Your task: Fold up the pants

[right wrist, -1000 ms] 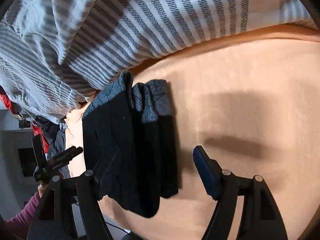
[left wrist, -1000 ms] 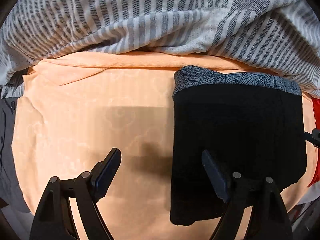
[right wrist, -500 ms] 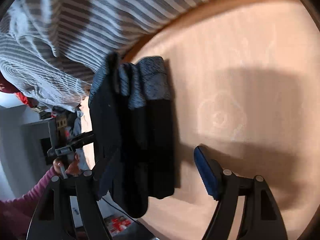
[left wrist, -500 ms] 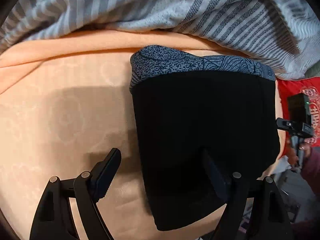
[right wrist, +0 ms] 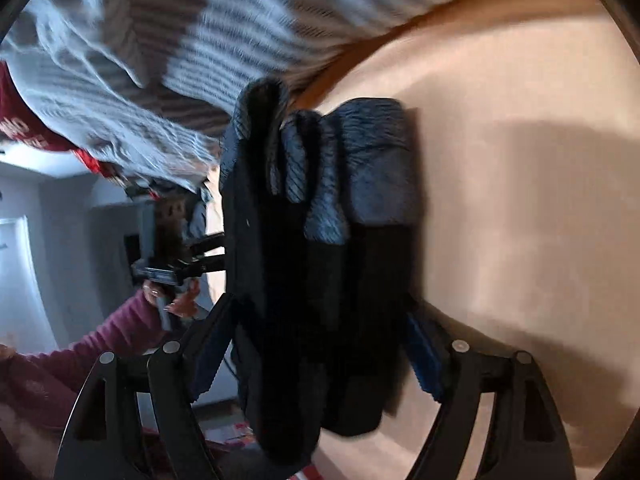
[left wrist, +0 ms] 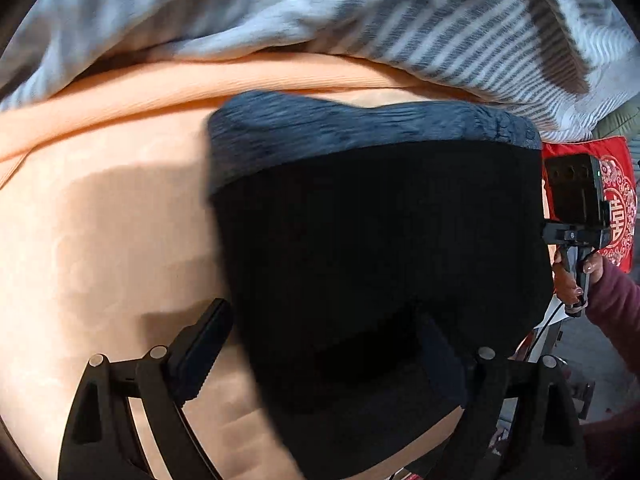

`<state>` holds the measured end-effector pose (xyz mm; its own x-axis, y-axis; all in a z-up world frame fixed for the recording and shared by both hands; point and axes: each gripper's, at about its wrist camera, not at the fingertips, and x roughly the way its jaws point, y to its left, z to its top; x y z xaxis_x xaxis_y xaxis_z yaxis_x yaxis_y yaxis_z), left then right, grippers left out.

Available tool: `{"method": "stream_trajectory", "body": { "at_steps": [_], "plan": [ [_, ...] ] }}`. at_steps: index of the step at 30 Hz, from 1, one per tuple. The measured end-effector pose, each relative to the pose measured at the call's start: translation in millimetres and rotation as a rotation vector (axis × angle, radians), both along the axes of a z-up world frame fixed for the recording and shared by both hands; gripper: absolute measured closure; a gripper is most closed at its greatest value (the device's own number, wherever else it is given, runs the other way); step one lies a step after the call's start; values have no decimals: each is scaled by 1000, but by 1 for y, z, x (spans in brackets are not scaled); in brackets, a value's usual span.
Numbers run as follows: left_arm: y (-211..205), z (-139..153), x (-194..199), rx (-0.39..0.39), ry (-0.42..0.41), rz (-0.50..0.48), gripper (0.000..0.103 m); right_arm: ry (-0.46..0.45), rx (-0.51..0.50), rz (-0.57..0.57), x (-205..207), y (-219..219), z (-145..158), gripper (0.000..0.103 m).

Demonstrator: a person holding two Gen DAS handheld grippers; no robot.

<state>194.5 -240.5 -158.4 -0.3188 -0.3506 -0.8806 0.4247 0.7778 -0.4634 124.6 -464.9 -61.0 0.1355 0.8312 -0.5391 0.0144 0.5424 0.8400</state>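
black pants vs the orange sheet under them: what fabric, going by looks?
Black pants: looks like a soft matte knit, no sheen; the grey-blue waistband is gathered and ribbed, so probably elastic. Orange sheet: seems a smooth, thin woven cloth, matte, with faint ribbing at its rolled edge. Blur leaves the weave uncertain.

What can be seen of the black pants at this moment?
The black pants lie folded into a compact rectangle on the peach sheet, soft dark fabric in stacked layers seen edge-on from the right wrist. A grey-blue patterned waistband faces the striped blanket. The left gripper and right gripper straddle its near edge, jaws open, not pinching it.
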Motion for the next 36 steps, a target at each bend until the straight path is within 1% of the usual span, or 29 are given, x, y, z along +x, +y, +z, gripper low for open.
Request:
{"method": "stream_trajectory", "body": {
  "at_steps": [1, 2, 3, 4, 6, 9, 11, 16, 17, 21, 23, 25, 27, 29, 31, 32, 33, 35, 36],
  "plan": [
    [-7, 1, -3, 16, -17, -5, 11, 9, -9, -4, 5, 3, -1, 21],
    [-12, 4, -7, 38, -45, -6, 11, 40, -10, -25, 9, 4, -2, 22],
    [-14, 6, -10, 47, -67, 2, 11, 67, -13, -43, 11, 4, -3, 26],
    [-15, 11, -13, 43, -84, 16, 15, 84, -24, -57, 11, 6, -3, 30],
    [-16, 24, -19, 24, -121, 27, 32, 80, -54, -71, 10, 11, 0, 46],
    [-17, 39, -27, 29, -164, 20, 43, 55, -58, -102, 0, 11, 9, 55],
    [-21, 50, -34, 34, -185, 15, 46, 50, -31, -130, -7, 12, 14, 57],
    [-29, 81, -49, -6, -199, 19, 46, 54, 77, -183, -23, 3, 26, 59],
    [-42, 89, -51, -8, -205, 17, 46, 47, 86, -185, -28, 1, 31, 59],
    [-52, 109, -75, -15, -210, 3, 46, 35, 108, -198, -50, -3, 48, 59],
    [-55, 115, -86, -15, -203, -4, 46, 37, 112, -205, -69, -9, 56, 59],
    [-64, 121, -106, -11, -195, -16, 46, 44, 114, -208, -87, -18, 58, 59],
    [-63, 122, -123, -6, -180, -24, 46, 56, 116, -213, -108, -23, 59, 59],
    [-66, 117, -136, -5, -159, -21, 46, 69, 110, -213, -125, -23, 61, 59],
    [-68, 107, -155, 9, -138, -20, 46, 85, 103, -219, -138, -26, 56, 59],
    [-70, 109, -162, 15, -134, -21, 46, 94, 97, -222, -143, -30, 51, 59],
    [-71, 102, -168, 26, -133, -20, 46, 102, 88, -222, -148, -31, 44, 59],
    [-74, 89, -176, 68, -148, -6, 46, 118, 60, -224, -151, -29, 29, 59],
    [-80, 84, -176, 103, -182, 11, 44, 130, 37, -227, -154, -31, 21, 58]
  ]
}}
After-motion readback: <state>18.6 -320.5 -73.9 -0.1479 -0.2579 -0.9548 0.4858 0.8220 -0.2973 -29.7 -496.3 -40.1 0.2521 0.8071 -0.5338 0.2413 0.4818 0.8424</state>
